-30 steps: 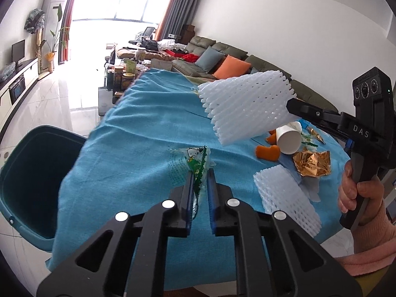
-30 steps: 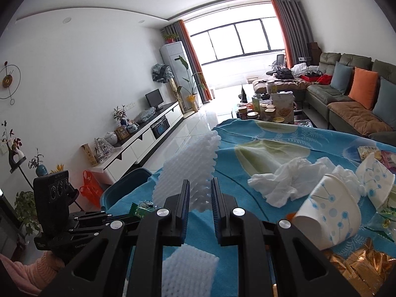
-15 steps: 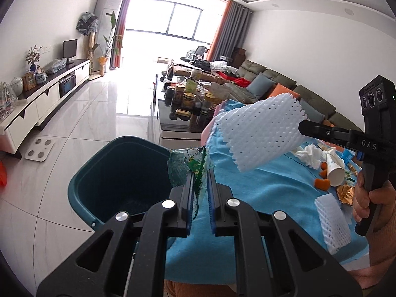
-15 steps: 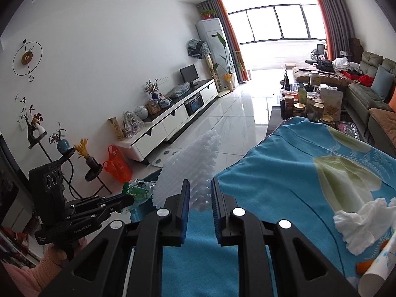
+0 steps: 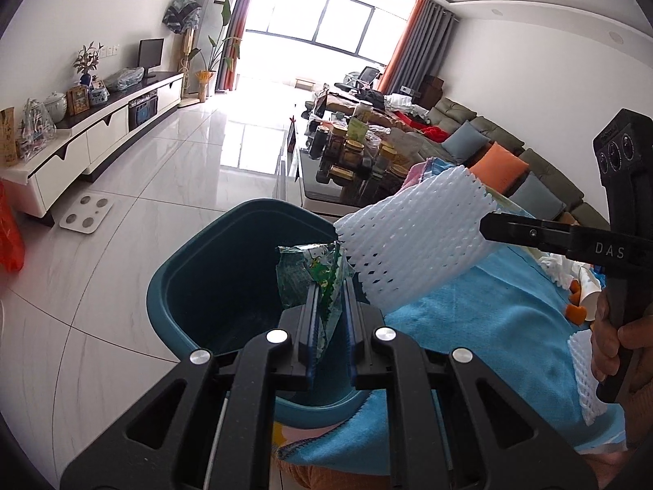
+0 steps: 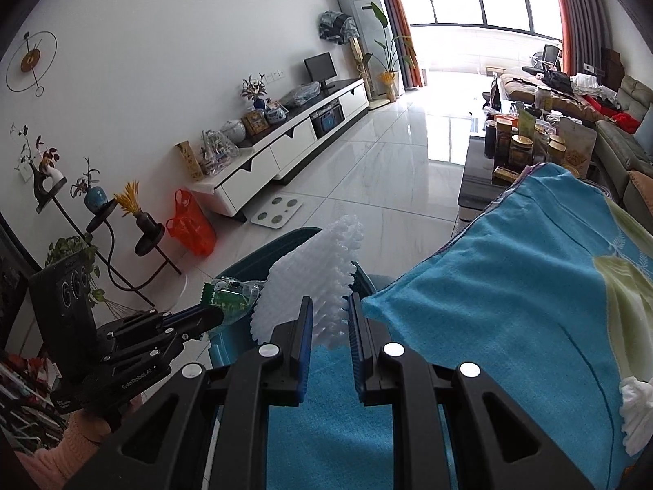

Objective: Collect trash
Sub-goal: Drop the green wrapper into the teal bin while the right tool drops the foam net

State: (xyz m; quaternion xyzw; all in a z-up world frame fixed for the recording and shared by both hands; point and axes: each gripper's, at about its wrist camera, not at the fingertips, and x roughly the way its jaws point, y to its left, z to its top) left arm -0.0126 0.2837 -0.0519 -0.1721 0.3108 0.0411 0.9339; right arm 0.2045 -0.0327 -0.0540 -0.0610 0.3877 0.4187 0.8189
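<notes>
Two pieces of trash show in the left wrist view: a crinkled green plastic wrapper (image 5: 316,275) clamped in the left gripper (image 5: 328,326) over the round teal plastic bin (image 5: 171,286), and a white foam mesh sleeve (image 5: 412,245) gripped by the right gripper (image 5: 496,230) beside it. One hand (image 5: 612,343) grasps that handle.

In the right wrist view, the right gripper (image 6: 329,326), tilted downward, pinches the netted sleeve (image 6: 314,281) above the bin's rim (image 6: 261,257), beside the blue terry tablecloth (image 6: 510,306).

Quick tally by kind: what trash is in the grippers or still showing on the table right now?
White foam nets: 2, one held, one on the table
Green wrappers: 1, held
Paper cups: 1
Orange peel pieces: 2
White tissue: 1
Total: 7
</notes>
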